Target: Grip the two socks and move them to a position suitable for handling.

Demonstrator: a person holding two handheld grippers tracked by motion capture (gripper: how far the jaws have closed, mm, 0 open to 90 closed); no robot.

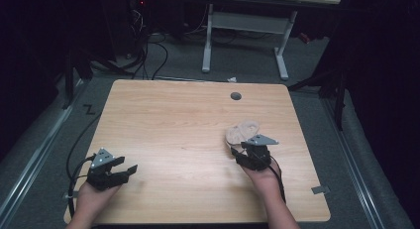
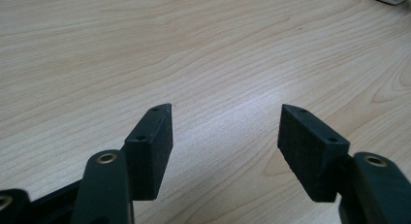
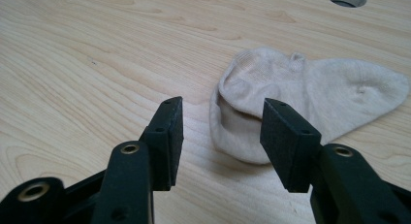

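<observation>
While my right gripper (image 3: 220, 136) hovers with jaws parted just short of the beige sock (image 3: 310, 95) lying flat on the table (image 1: 173, 130), I judge a grasp comes next: advance, then close on its cuff. My left gripper (image 2: 225, 146), jaws apart, waits over bare wood. From above, the sock is half hidden behind my right gripper.

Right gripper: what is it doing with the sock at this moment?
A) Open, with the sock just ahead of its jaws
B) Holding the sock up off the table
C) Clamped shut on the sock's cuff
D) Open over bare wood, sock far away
A: the right gripper has its jaws apart, and the sock lies flat on the table just beyond them, ungripped.
</observation>
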